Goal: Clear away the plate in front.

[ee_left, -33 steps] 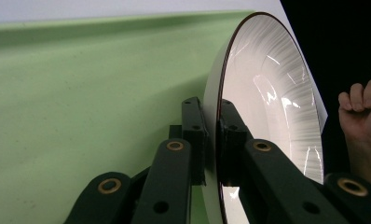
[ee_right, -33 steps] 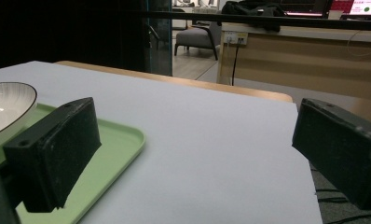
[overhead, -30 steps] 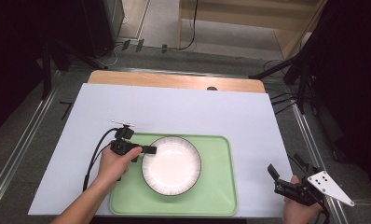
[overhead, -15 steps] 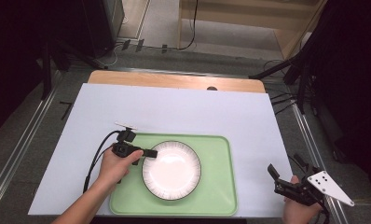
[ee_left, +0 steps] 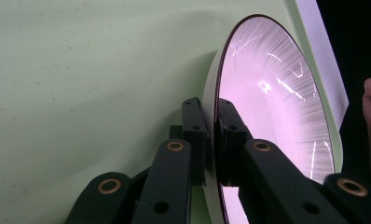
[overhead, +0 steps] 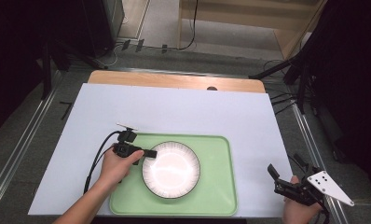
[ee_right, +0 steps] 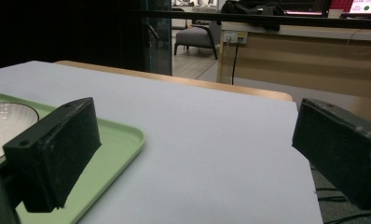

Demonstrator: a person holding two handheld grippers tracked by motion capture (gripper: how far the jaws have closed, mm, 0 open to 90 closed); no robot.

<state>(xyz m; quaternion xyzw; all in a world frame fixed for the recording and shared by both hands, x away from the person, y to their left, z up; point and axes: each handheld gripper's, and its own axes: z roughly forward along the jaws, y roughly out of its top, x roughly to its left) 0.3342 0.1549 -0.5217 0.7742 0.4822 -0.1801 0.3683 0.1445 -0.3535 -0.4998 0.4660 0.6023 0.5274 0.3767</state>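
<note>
A white plate (overhead: 171,169) with a dark rim and fine ribbed lines lies on a pale green tray (overhead: 216,186). My left gripper (overhead: 151,153) reaches in from the left and is shut on the plate's left rim. In the left gripper view the two black jaws (ee_left: 211,116) pinch the edge of the plate (ee_left: 277,102) over the tray (ee_left: 81,70). My right gripper (overhead: 274,179) rests near the table's front right corner, open, with nothing between its fingers. The right gripper view looks between the wide-apart jaws (ee_right: 193,116) at the tray (ee_right: 118,140) and part of the plate (ee_right: 6,121).
A white sheet (overhead: 174,112) covers the table, with a wooden edge (overhead: 174,80) showing at the far side. Metal rails (overhead: 30,140) run along both sides. The left gripper's black cable (overhead: 97,161) trails over the sheet to the left of the tray.
</note>
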